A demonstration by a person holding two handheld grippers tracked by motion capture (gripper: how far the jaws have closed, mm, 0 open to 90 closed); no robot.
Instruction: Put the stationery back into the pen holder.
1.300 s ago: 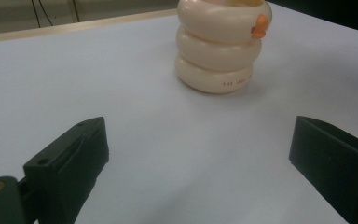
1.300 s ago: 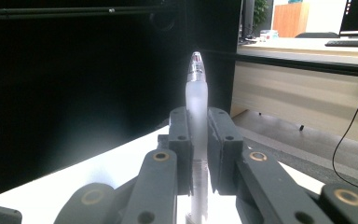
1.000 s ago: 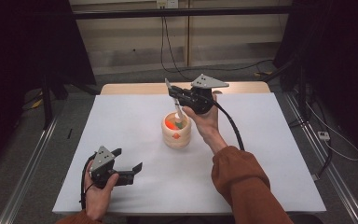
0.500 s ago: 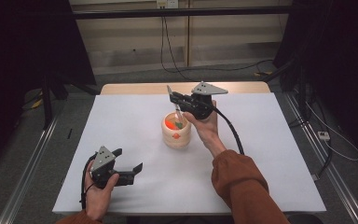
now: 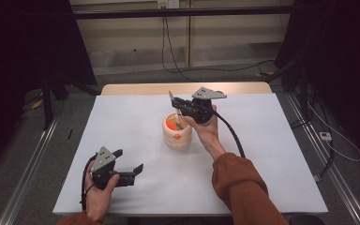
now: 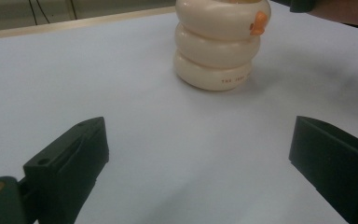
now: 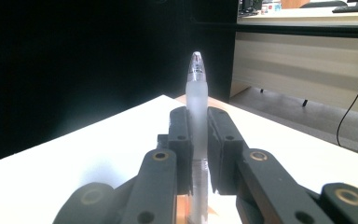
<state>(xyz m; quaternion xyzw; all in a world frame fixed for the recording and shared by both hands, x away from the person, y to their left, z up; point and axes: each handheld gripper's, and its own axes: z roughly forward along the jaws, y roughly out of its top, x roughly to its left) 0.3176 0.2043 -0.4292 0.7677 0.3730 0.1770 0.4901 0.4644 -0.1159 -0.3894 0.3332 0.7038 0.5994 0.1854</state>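
White table [image 5: 272, 140] in a dark room; right gripper [image 5: 177, 104] jaws clamped on a pen [image 7: 197, 107], left gripper [image 5: 132, 167] jaws wide.

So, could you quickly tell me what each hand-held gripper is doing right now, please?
Left hand-held gripper: open, holding nothing.
Right hand-held gripper: shut on a frosted pen, above the cream holder.

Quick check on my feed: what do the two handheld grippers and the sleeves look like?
Both the left gripper and the right gripper are black two-jaw tools, each topped by a grey three-cornered plate and trailing a black cable. The left gripper's pads are blocky and matte black. The right arm wears a rust-orange sleeve.
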